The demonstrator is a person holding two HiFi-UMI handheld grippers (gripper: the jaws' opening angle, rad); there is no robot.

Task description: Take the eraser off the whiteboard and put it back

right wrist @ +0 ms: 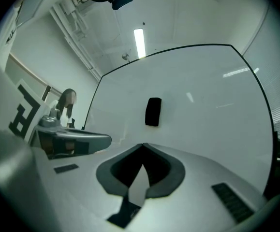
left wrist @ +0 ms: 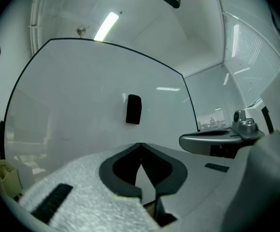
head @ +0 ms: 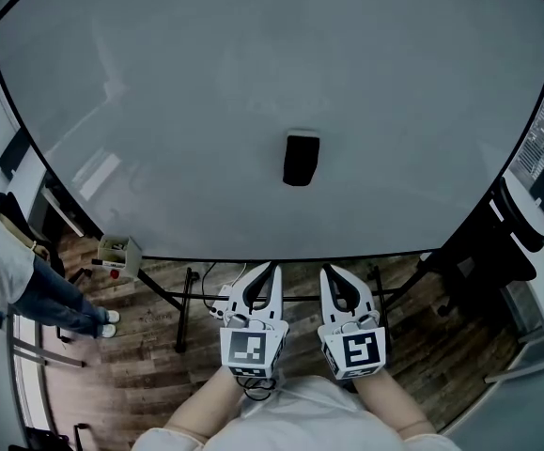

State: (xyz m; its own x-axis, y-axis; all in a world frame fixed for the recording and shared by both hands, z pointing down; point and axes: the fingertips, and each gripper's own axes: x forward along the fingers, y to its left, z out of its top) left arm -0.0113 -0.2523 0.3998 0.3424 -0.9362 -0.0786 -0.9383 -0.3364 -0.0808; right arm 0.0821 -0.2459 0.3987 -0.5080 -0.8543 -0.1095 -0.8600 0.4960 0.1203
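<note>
Both pairs of jaws are closed right up, tips touching, nothing between them. The left gripper (left wrist: 140, 145) and the right gripper (right wrist: 142, 145) sit side by side, pointing level at the board. The eraser (head: 301, 160) is stuck upright on the whiteboard (head: 140, 101), dead ahead of the jaws and a bit above them, well clear of the tips. That fits it waiting to be pulled off, or already being back on. Can't say which.

Handling guess: it's a small dark block, probably light, with a stiff body and a soft felt face. It's likely magnetic, so it'd cling and then pop free. For any grab I'd pinch across the two long sides near the middle. The board looks slick, so a nudge could slide it.

Nothing sits between the jaws and the eraser. Further out, the stand legs (head: 182, 313) are below the jaws. A small box (head: 119, 254) is off to their left, with a person (head: 13, 271) beyond it, and a black chair (head: 502, 233) is off to the right. None of it's in the way.
</note>
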